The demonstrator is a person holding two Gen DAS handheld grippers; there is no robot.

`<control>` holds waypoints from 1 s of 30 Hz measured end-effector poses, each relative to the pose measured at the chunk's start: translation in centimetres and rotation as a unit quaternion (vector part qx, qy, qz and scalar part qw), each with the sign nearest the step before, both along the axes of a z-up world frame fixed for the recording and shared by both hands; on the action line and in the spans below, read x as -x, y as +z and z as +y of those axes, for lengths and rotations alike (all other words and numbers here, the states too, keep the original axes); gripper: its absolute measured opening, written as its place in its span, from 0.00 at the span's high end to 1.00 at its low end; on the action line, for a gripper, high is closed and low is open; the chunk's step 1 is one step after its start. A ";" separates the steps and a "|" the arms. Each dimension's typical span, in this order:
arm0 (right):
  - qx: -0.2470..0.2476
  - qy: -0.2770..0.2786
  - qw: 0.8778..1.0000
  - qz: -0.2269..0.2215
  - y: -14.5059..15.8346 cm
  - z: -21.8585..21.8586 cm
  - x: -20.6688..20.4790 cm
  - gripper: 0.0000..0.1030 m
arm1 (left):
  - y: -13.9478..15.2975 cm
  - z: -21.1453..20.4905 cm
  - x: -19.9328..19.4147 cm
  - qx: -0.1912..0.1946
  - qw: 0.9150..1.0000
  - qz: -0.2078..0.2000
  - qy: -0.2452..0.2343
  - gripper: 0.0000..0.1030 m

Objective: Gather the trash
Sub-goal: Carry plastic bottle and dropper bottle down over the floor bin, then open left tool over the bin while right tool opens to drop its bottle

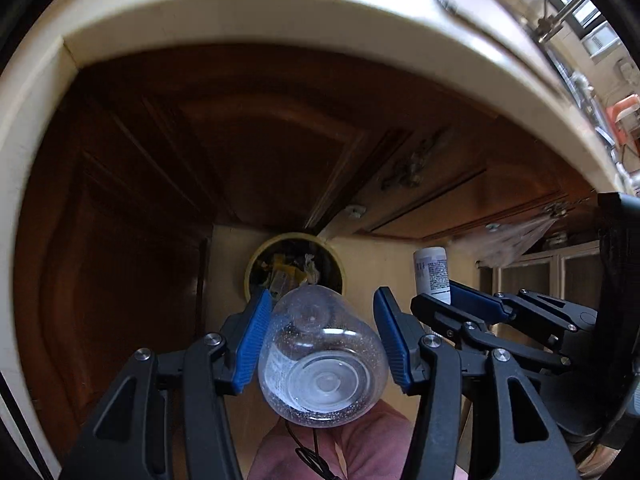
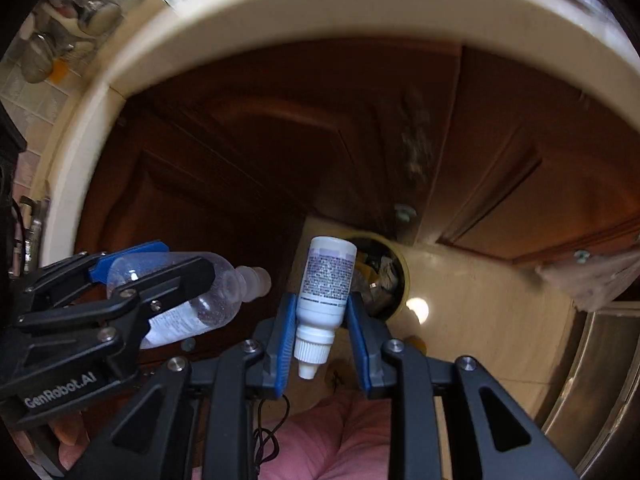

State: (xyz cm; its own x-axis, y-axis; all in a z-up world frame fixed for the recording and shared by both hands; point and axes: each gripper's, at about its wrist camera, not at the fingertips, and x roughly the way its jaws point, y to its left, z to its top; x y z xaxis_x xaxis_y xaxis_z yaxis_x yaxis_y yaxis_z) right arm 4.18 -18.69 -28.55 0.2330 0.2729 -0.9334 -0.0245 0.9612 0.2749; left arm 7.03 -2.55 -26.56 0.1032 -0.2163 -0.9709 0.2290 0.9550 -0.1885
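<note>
Nearest the viewer, part of a person in pink cloth (image 2: 320, 440) shows below both tools. The left claw (image 1: 324, 344) pinches a clear plastic bottle (image 1: 324, 360) across its body, base toward the camera and cap pointing away and down. Just beside it, the right claw (image 2: 320, 320) pinches a small white dropper bottle (image 2: 326, 292) at its shoulder, nozzle toward the camera, with the printed label facing up.

Farther down, on the pale floor (image 2: 480, 300), stands a round yellow-rimmed bin (image 1: 294, 268), open and already holding crumpled wrappers. It sits against dark wooden cabinet doors (image 1: 160, 180), under the cream edge of the bench (image 1: 280, 12).

Both items appear to hang above the bin mouth, so the step in hand looks like the drop. To do it well, each bottle should be centred over the opening before letting go. The clear bottle is wide against that mouth, so going in cap first seems safest. Releasing one claw at a time should stop the bottles knocking each other off the rim.
</note>
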 end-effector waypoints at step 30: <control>-0.005 0.016 0.996 0.084 -10.3 1.3 -1.1 0.65 | -6.1 3.0 0.4 -0.031 0.998 0.025 0.044 0.33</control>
